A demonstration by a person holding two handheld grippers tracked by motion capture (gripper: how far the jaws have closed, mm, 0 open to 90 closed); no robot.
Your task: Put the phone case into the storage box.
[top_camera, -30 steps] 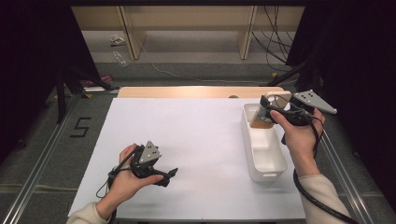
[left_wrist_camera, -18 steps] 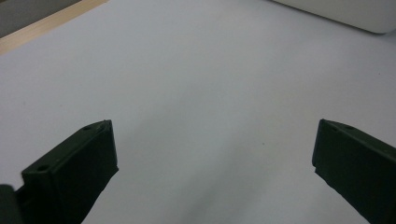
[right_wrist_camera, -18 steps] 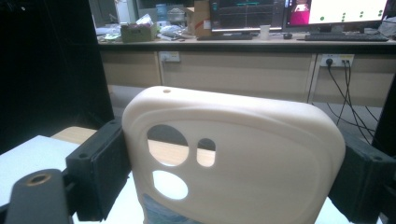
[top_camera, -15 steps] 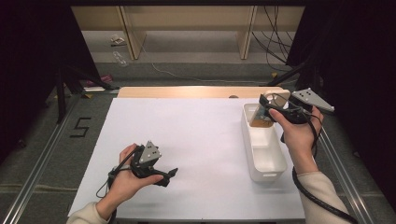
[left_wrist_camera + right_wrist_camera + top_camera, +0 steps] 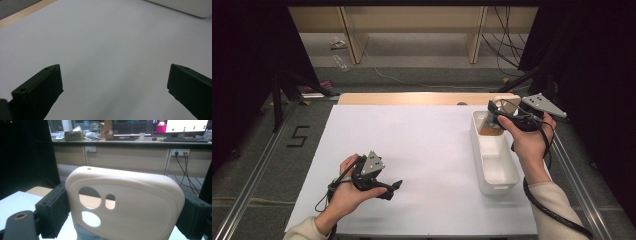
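The right claw (image 5: 493,114) clamps a cream phone case (image 5: 125,205) by its side edges, upright over the far end of the white bin (image 5: 494,165), likely so it clears the rim. The left claw (image 5: 393,187) rests wide and empty on the tabletop (image 5: 422,145).

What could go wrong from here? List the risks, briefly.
1. The right gripper pinches the cream phone case by its side edges alone, held upright; soft plastic may flex and slip out.
2. It hangs over the far end of the white bin; a drop may land on the rim and bounce onto the table.
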